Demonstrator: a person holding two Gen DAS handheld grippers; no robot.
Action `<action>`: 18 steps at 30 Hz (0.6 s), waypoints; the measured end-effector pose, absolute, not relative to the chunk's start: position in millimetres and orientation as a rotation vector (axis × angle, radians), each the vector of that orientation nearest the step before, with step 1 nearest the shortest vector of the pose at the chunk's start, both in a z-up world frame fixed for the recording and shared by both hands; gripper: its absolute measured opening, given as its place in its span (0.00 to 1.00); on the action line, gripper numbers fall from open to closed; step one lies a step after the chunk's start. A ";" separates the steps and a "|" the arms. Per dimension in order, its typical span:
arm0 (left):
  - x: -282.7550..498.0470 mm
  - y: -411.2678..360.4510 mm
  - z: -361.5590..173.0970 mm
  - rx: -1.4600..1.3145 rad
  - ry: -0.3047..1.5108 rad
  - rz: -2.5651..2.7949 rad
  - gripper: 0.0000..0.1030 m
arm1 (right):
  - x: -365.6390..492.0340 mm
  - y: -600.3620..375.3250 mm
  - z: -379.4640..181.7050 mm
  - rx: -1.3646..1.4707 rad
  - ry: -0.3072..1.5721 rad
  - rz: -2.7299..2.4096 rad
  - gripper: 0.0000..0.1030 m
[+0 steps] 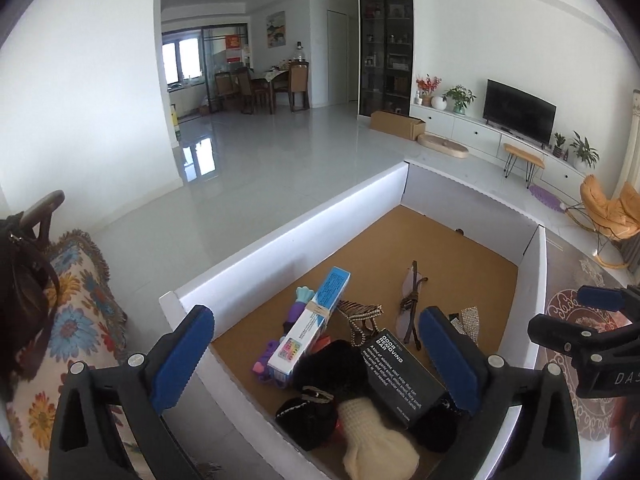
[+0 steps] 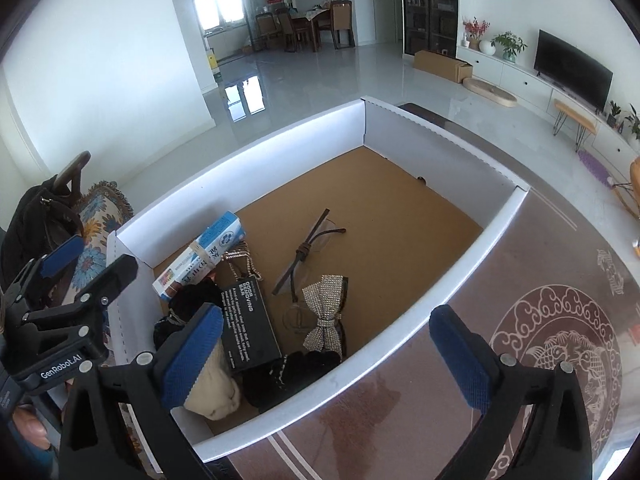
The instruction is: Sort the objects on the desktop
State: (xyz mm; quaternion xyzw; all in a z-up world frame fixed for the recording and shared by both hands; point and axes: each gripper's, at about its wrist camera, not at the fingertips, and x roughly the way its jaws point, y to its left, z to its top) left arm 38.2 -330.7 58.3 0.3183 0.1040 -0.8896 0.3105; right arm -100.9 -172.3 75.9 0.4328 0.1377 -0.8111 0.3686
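**A:** In your left wrist view, how is the left gripper (image 1: 316, 354) standing?

**B:** It tilts down over the near corner of the white cardboard box with the brown floor (image 1: 288, 236), fingers spread wide with nothing pressed between the ribbed blue pads (image 1: 180, 354). Below them lie the black carton printed "ODOR REMOVING BAR" (image 1: 404, 376), the long white-and-blue carton bound with a rubber band (image 1: 310, 326), the fluffy cream knit piece (image 1: 376, 440), black fuzzy knitwear (image 1: 332, 368) and a purple plastic toy (image 1: 298, 304). The far half of the box floor is bare; the white walls stand upright all round.

**A:** And your right wrist view?

**B:** Your right gripper (image 2: 326, 356) also points steeply down, fingers wide and holding nothing. Its left pad (image 2: 192, 354) hangs over the cream knit piece; the right pad is outside the box, above the brown patterned rug (image 2: 560, 280). Inside you see the rhinestone-covered silver bow (image 2: 326, 312) beside the black carton, and thin brown-framed glasses (image 2: 310, 248) lying flat mid-floor. The other gripper shows at the left edge, over the near corner wall.
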 end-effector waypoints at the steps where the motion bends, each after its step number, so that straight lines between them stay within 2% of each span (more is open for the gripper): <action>1: 39.5 -330.0 58.1 0.838 0.286 -2.354 1.00 | -101.0 -170.7 74.3 1.122 0.366 -2.085 1.00; 18: 43.3 -333.1 57.7 0.835 0.269 -2.304 1.00 | -94.8 -171.6 62.1 1.113 0.442 -2.080 1.00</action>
